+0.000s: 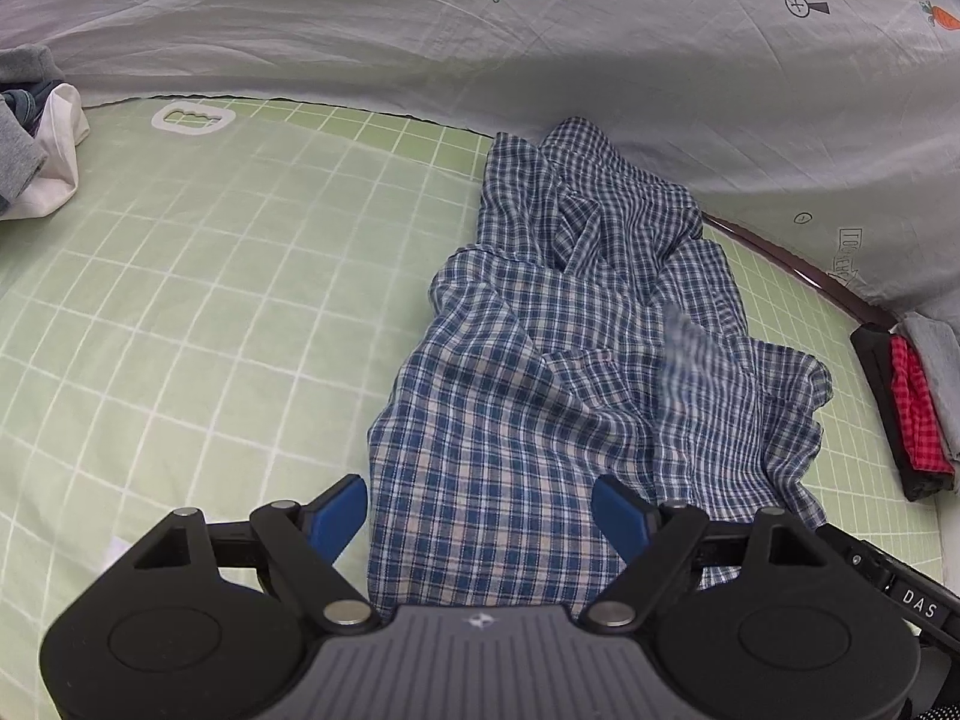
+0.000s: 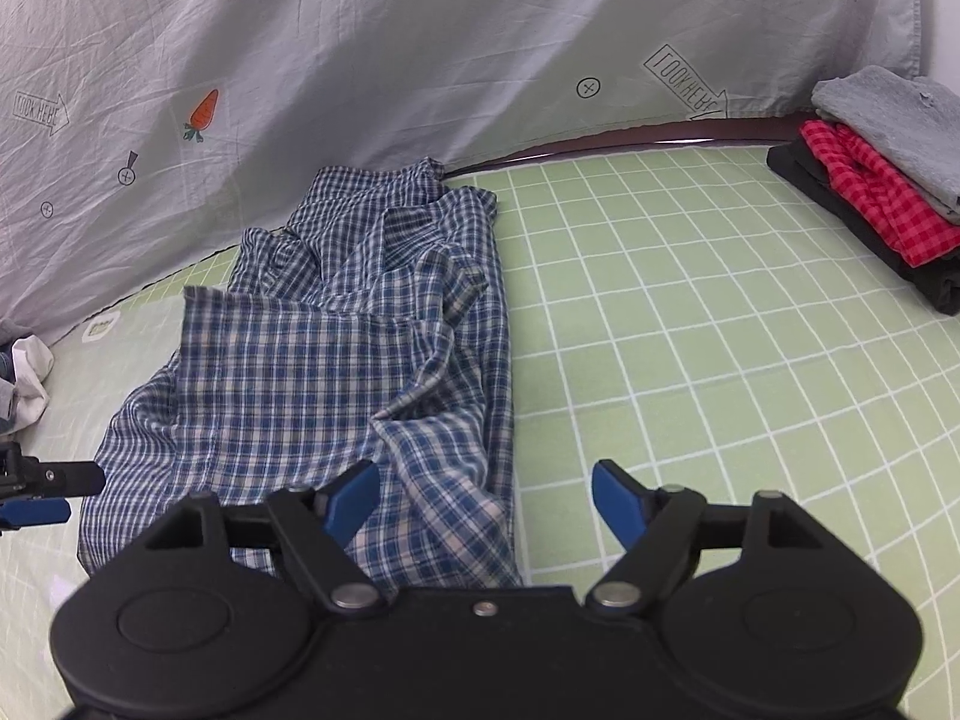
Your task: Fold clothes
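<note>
1. Both the left gripper [image 1: 480, 516] and right gripper [image 2: 486, 504] stand wide, empty.
2. The blue plaid shirt [image 1: 558, 384] lies partly folded, rumpled, on the green grid mat [image 1: 210, 300].
3. Folded stack [image 2: 882, 180] finished; unfolded pile [image 1: 36, 138] waits.

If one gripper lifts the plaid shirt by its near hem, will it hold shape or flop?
Probably flop: the plaid shirt lies rumpled in soft creases, so the thin cloth should drape and sag. It looks light, likely dragging rather than sliding cleanly on the green mat. The loosely folded layers may fall open.
</note>
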A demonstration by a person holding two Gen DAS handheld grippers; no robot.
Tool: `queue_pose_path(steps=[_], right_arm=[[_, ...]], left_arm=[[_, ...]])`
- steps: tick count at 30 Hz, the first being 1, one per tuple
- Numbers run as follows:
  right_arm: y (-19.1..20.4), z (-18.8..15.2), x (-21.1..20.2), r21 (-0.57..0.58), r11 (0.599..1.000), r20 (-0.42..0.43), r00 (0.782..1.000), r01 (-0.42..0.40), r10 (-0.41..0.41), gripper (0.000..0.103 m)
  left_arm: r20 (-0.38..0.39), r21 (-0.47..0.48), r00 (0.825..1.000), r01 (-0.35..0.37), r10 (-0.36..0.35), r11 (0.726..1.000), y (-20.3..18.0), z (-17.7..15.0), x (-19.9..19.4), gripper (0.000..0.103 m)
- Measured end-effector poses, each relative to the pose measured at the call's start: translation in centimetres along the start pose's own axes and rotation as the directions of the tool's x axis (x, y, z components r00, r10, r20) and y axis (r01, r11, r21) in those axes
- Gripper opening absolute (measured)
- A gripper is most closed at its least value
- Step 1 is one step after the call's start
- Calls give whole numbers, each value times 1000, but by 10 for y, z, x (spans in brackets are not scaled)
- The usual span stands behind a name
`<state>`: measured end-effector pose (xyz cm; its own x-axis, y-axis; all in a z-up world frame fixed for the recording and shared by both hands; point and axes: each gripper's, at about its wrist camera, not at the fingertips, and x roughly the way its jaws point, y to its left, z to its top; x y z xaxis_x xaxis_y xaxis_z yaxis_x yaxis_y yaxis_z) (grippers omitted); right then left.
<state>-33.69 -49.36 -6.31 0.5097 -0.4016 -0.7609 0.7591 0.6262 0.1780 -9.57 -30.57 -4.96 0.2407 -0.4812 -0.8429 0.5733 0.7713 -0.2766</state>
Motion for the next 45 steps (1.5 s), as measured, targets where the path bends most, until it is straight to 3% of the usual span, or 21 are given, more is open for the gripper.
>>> queue_pose_path(steps=[10,16,21,27,33,38,45], right_arm=[[6,12,47,-8,1000,-77,997,-6,6,78],[-5,29,78,-65,986,-82,984,153,-158,74],[10,44,63,-113,976,7,982,187,-188,74],[56,58,54,-188,979,86,994,84,-69,77],[108,61,76,-293,954,58,994,-72,93,78],[133,53,100,-352,923,-7,987,-156,164,53],[146,45,114,-369,906,-56,978,-207,201,41]], left_arm=[[-68,-14,997,-29,28,999,10,14,38,83],[-42,-49,996,-77,75,996,22,23,44,83],[10,-101,990,-136,137,986,36,26,35,83],[-9,-118,990,-138,138,983,42,22,38,83],[-24,-119,990,-141,139,983,42,22,43,84],[-40,-120,990,-140,136,983,44,21,48,84],[-64,-131,989,-142,134,981,46,22,59,84]])
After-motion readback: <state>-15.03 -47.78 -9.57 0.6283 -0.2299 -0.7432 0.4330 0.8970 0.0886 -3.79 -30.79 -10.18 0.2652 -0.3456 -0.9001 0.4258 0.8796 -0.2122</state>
